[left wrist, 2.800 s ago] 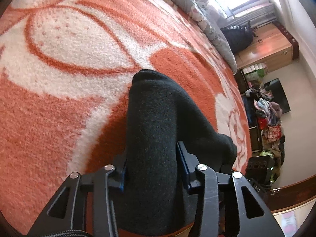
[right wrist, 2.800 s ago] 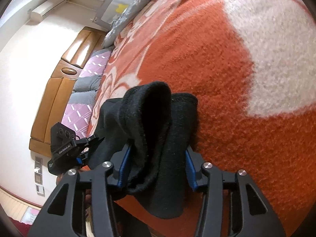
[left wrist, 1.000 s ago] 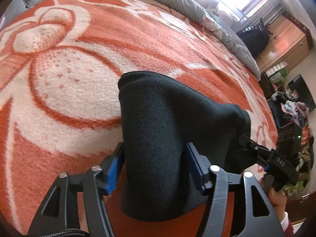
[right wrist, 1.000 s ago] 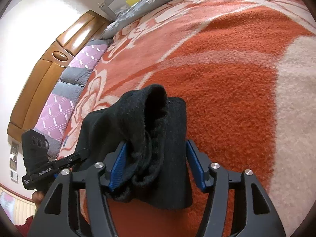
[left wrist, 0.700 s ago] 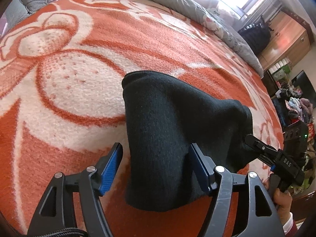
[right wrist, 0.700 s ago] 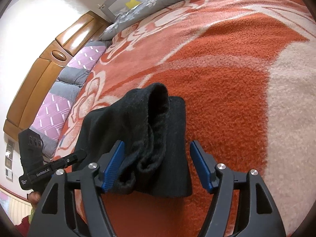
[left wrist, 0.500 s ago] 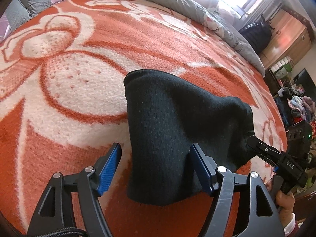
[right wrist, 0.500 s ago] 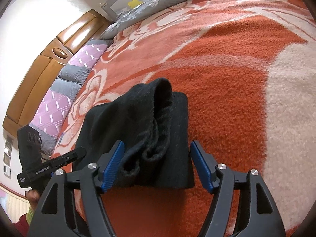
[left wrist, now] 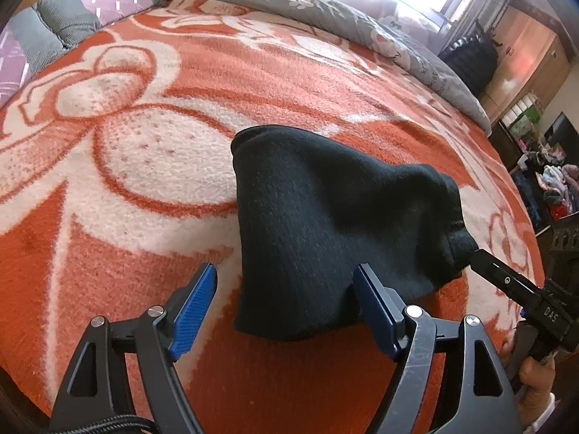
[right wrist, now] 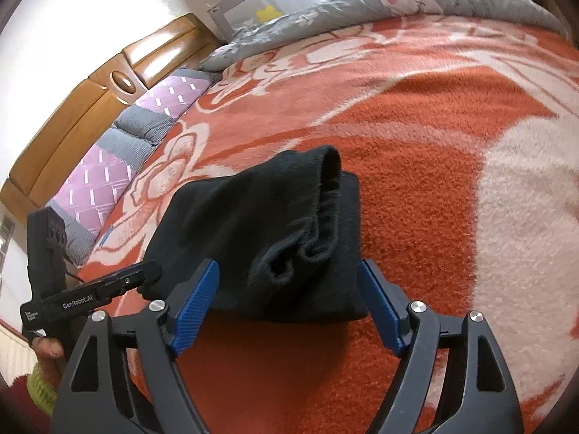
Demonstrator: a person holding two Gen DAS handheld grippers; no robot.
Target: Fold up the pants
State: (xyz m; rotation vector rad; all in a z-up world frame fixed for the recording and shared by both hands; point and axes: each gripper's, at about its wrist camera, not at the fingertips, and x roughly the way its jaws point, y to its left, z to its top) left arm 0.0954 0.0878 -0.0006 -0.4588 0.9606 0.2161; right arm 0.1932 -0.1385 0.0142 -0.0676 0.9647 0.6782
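Orange-and-white floral blanket (left wrist: 152, 166) under folded black pants (left wrist: 325, 224).
Left gripper (left wrist: 286, 307) and right gripper (right wrist: 286, 302) both gape wide, holding nothing, pants lying just ahead between their fingers.

Blanket (left wrist: 144, 325): orange w/ white floral print, covered bed
Quilt (left wrist: 343, 11): grey, lay at far edge
Headboard (right wrist: 90, 101): wood, beside pillows (right wrist: 119, 152)
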